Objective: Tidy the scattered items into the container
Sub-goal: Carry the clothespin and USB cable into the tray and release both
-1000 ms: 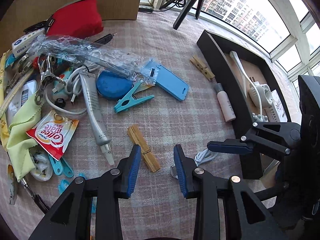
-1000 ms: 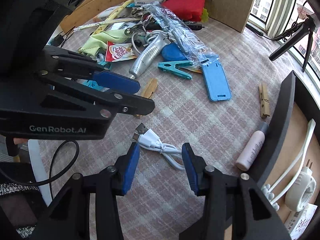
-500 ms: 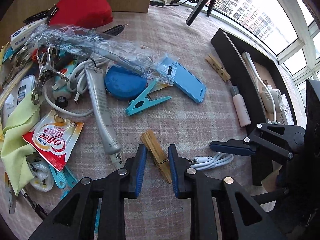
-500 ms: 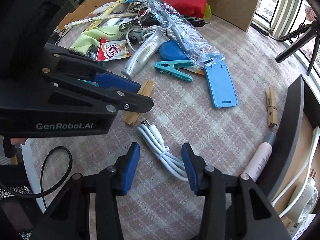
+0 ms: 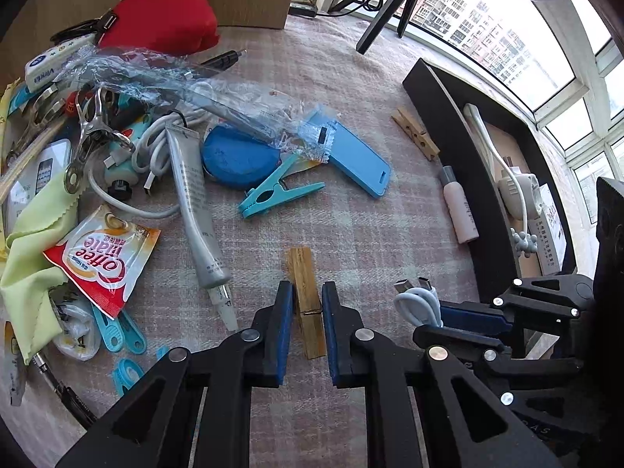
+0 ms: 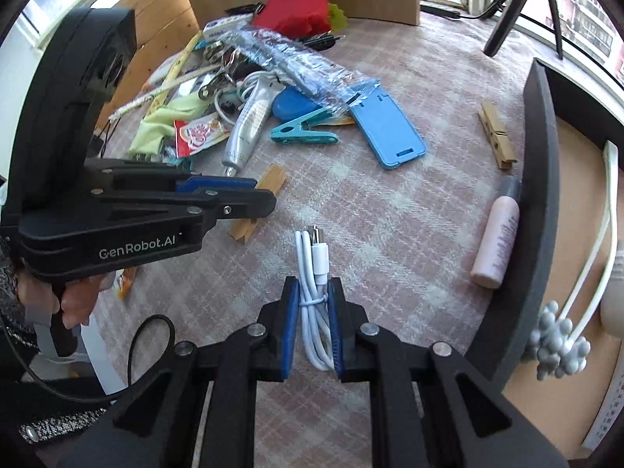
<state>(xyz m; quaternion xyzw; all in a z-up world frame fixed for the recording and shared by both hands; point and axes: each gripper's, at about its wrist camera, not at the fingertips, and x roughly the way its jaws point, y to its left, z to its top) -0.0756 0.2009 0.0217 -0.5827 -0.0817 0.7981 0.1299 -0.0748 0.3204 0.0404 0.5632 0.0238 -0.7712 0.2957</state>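
Note:
A wooden clothespin (image 5: 302,269) lies on the checked cloth between the blue pads of my left gripper (image 5: 307,292). The jaws are closing and the pads touch its sides. A bundled white USB cable (image 6: 318,257) sits between the pads of my right gripper (image 6: 314,288), whose jaws are closing and squeeze the bundle. In the left wrist view the cable (image 5: 415,300) sticks out of the right gripper (image 5: 448,319). The black container (image 6: 540,156) stands to the right and holds a white plug with its cord.
A pink bottle (image 5: 460,210) and a second wooden clothespin (image 5: 415,132) lie against the container wall (image 5: 440,117). A blue phone stand (image 5: 358,160), teal peg (image 5: 277,195), silver tube (image 5: 195,202), sachet (image 5: 101,253) and red pouch (image 5: 163,15) crowd the left.
Both pairs of jaws have narrowed, the left around the clothespin and the right around the cable. The right gripper rolled, so the cable now runs lengthwise between its pads.

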